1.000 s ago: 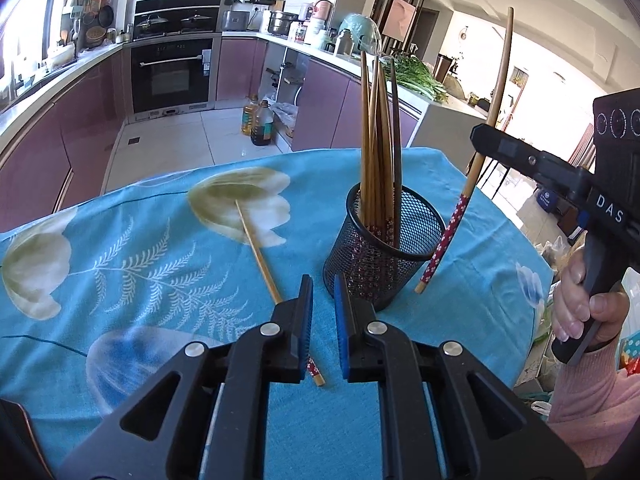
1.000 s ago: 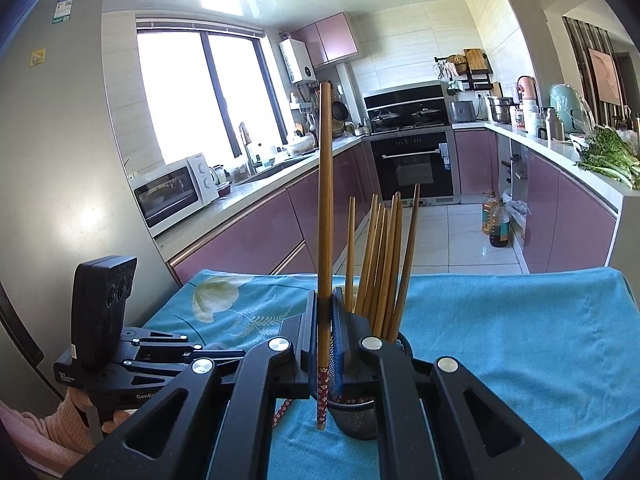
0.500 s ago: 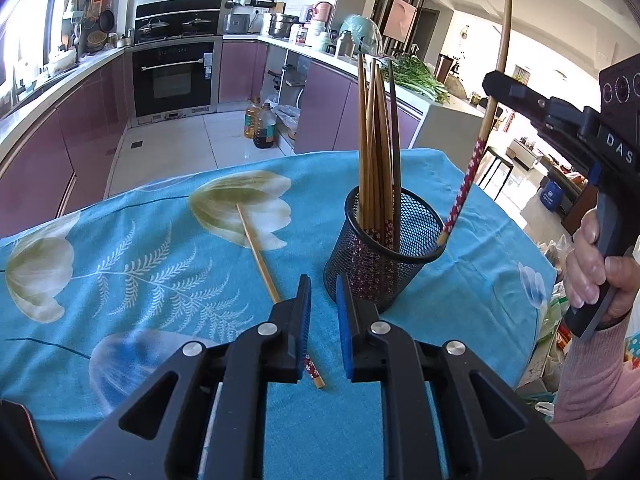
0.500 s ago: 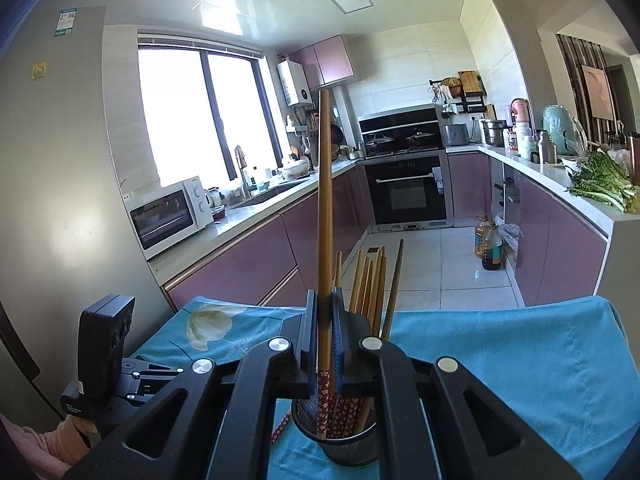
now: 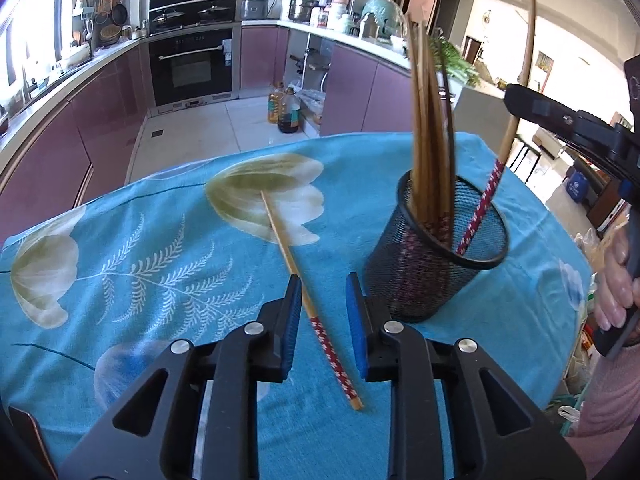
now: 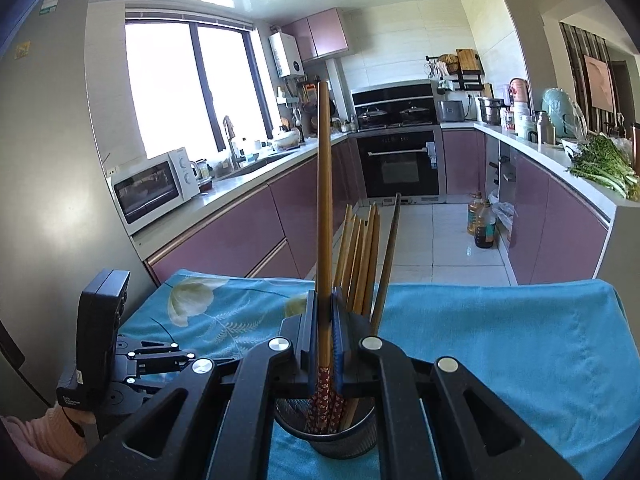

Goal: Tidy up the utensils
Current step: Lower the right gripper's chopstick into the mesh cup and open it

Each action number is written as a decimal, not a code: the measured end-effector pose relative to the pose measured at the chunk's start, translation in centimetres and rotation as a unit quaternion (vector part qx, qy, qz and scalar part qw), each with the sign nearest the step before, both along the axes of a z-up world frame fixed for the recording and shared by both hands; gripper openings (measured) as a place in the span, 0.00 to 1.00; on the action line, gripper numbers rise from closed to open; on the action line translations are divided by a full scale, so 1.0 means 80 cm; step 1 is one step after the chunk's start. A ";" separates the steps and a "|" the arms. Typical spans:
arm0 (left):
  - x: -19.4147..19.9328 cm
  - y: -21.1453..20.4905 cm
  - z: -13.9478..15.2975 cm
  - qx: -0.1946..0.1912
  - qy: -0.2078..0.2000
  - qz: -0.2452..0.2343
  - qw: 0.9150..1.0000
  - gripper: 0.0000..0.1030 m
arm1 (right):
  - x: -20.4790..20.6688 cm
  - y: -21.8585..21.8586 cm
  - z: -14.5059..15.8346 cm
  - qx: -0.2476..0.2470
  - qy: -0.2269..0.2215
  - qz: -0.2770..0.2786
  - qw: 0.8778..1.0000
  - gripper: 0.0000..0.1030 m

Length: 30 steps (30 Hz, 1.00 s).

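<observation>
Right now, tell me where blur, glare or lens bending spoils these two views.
Left wrist view: the chopsticks in the mesh holder are motion-smeared, the lone chopstick on the cloth is sharp, and the cabinets bow. Right wrist view: the window is blown out white, glare streaks the ceiling, and the edges bend.

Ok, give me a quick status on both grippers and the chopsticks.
Right gripper shut on a chopstick, end inside the mesh holder. Left gripper jaws opening astride the loose chopstick on the tablecloth, not gripping. Nothing in the way.
</observation>
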<state>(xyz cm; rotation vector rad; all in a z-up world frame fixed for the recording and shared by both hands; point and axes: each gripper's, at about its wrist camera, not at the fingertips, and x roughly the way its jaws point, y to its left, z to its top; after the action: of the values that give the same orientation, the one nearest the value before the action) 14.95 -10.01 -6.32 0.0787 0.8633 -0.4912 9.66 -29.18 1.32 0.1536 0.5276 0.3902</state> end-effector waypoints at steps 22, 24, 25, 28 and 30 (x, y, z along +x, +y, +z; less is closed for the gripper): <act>0.086 -0.049 -0.062 0.088 0.052 0.010 0.995 0.12 | -0.013 -0.013 -0.033 0.024 0.038 -0.011 0.999 0.26; 0.086 -0.048 -0.066 0.084 0.052 0.013 0.995 0.11 | -0.015 -0.015 -0.036 0.028 0.041 -0.011 0.999 0.27; 0.086 -0.047 -0.066 0.083 0.052 0.015 0.995 0.11 | -0.015 -0.016 -0.038 0.029 0.043 -0.011 0.999 0.27; 0.084 -0.044 -0.066 0.077 0.054 0.020 0.995 0.08 | -0.016 -0.019 -0.039 0.032 0.045 -0.012 0.998 0.27; 0.080 -0.041 -0.066 0.074 0.055 0.024 0.995 0.08 | -0.018 -0.020 -0.040 0.035 0.045 -0.013 0.998 0.27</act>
<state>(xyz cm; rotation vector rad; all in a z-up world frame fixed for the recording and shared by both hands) 21.36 -13.25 -11.56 0.1677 1.0060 -0.3880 8.21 -30.79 -1.86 0.2453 0.5997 0.3780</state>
